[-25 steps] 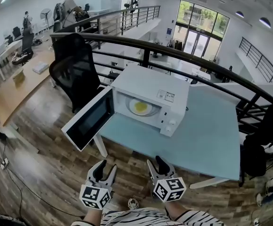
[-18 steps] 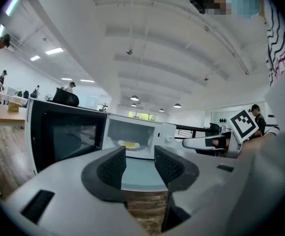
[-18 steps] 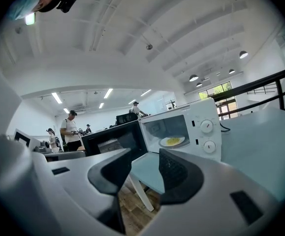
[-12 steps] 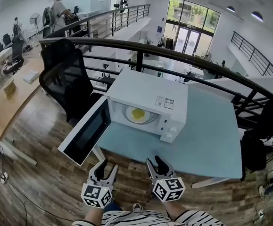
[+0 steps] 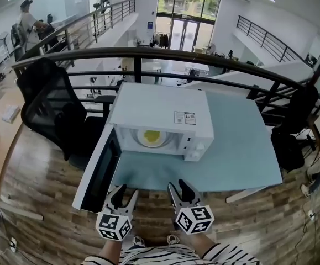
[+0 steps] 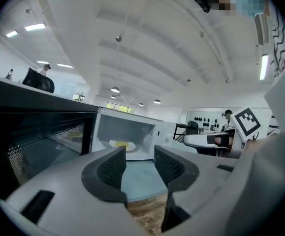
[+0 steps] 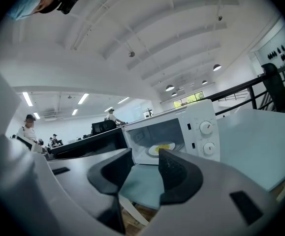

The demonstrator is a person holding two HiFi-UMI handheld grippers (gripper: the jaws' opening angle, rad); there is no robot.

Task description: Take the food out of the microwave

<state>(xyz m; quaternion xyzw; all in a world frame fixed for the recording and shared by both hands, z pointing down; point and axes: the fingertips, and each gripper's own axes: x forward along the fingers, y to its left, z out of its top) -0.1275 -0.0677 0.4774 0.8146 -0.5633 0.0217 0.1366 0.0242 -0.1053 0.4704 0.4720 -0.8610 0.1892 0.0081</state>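
A white microwave (image 5: 162,115) stands on a light blue table (image 5: 242,148) with its door (image 5: 98,170) swung wide open to the left. Inside sits a white plate with yellow food (image 5: 151,137), also seen in the left gripper view as the plate (image 6: 121,144) and in the right gripper view as the plate (image 7: 162,147). My left gripper (image 5: 123,195) and right gripper (image 5: 177,191) hover side by side just before the table's near edge, short of the microwave. Both are open with nothing between their jaws.
A black office chair (image 5: 46,109) stands left of the microwave door. A dark railing (image 5: 148,54) runs behind the table, another dark chair (image 5: 298,115) at the right. The floor (image 5: 43,203) is wood. People stand far off at the back left.
The view has swung round so that I now face the microwave's opening squarely. Both grippers have come nearer the table's front edge, still open and empty.
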